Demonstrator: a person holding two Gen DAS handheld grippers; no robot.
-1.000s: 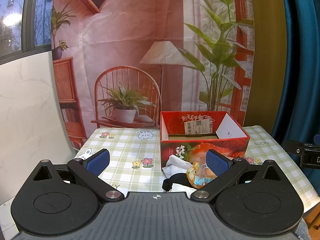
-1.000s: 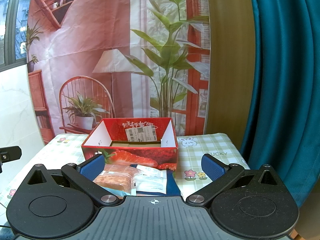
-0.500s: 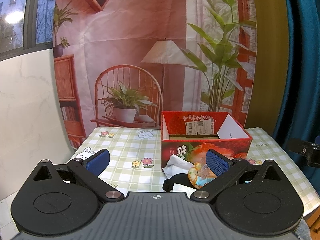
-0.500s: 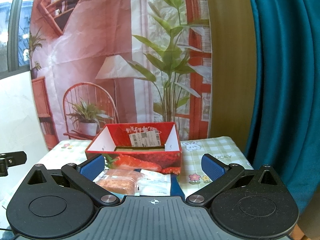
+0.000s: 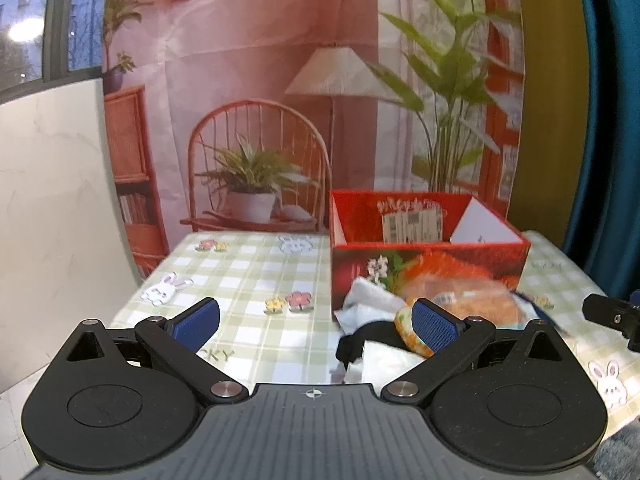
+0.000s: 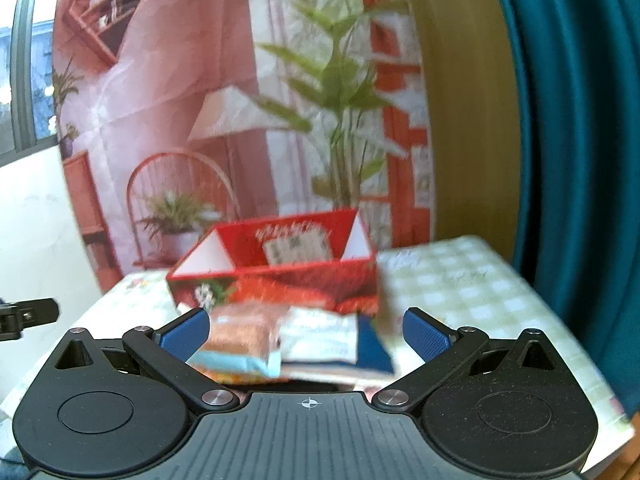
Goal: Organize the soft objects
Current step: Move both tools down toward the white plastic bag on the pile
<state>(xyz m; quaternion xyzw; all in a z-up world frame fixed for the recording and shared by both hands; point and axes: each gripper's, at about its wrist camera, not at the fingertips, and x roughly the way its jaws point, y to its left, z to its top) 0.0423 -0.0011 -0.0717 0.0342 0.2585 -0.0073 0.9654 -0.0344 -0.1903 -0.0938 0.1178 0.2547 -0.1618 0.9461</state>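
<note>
A red open box (image 5: 428,256) with strawberry print stands on the checked tablecloth; it also shows in the right wrist view (image 6: 280,276). In front of it lies a pile of soft things: a white cloth (image 5: 368,304), a black strap (image 5: 360,340), an orange patterned item (image 5: 404,324) and a bread packet (image 5: 480,300). The right wrist view shows the bread packet (image 6: 244,332), a white sachet (image 6: 320,340) and a dark blue item (image 6: 372,348). My left gripper (image 5: 316,322) is open and empty, left of the pile. My right gripper (image 6: 306,330) is open and empty, around the packets.
The checked tablecloth (image 5: 248,280) covers a small table. A printed backdrop (image 5: 280,80) hangs behind it, a white panel (image 5: 52,200) stands left and a teal curtain (image 6: 572,160) hangs right. The other gripper's tip (image 5: 612,316) shows at the right edge.
Both grippers have moved forward toward the box and the pile. The right wrist view is now blurred and has tilted. Both stay open.
</note>
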